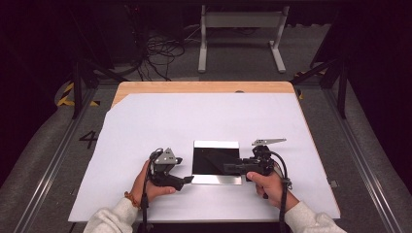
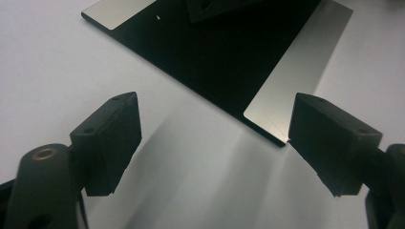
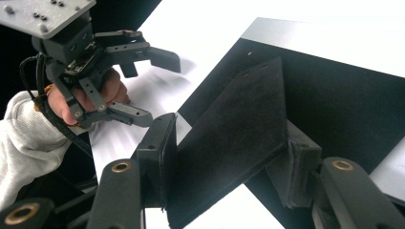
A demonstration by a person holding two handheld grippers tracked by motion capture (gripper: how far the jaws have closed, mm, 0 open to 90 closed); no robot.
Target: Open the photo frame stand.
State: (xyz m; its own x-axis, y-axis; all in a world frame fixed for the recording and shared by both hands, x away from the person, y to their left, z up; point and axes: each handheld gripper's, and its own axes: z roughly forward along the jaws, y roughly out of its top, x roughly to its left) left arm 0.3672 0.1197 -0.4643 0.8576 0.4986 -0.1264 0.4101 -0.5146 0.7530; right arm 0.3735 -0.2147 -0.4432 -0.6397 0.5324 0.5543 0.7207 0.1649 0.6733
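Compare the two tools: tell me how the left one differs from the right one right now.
The left tool stands wide open and empty; the right tool is shut on a black flap. The left tool sits at the near left corner of the mirror; the right tool reaches over its dark middle. Both have black padded jaws.
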